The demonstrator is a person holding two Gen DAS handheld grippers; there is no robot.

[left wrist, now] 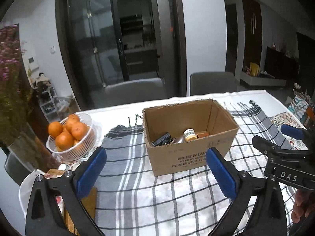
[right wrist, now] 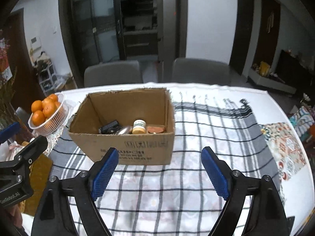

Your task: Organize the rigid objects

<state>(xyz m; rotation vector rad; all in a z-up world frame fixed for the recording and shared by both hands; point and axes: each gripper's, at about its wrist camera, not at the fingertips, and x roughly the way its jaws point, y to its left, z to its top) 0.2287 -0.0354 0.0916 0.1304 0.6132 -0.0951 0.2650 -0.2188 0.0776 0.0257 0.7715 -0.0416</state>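
An open cardboard box point(left wrist: 189, 153) stands on the checked cloth; it also shows in the right wrist view point(right wrist: 126, 147). Inside lie a small jar with a yellow base point(left wrist: 190, 134) point(right wrist: 139, 126), a black gadget point(left wrist: 162, 139) point(right wrist: 109, 127), a silvery oval object point(left wrist: 179, 139) point(right wrist: 124, 130) and a brown flat item point(left wrist: 202, 135) point(right wrist: 156, 129). My left gripper point(left wrist: 155, 157) is open and empty in front of the box. My right gripper point(right wrist: 160, 158) is open and empty, just before the box's right front corner; it also shows at the right of the left wrist view point(left wrist: 275, 137).
A white basket of oranges point(left wrist: 70, 137) point(right wrist: 47, 114) sits left of the box. Two grey chairs point(right wrist: 112, 72) point(right wrist: 198, 70) stand behind the table. A patterned mat point(right wrist: 283, 145) lies at the table's right edge. Yellow-brown items point(right wrist: 38, 179) lie at the front left.
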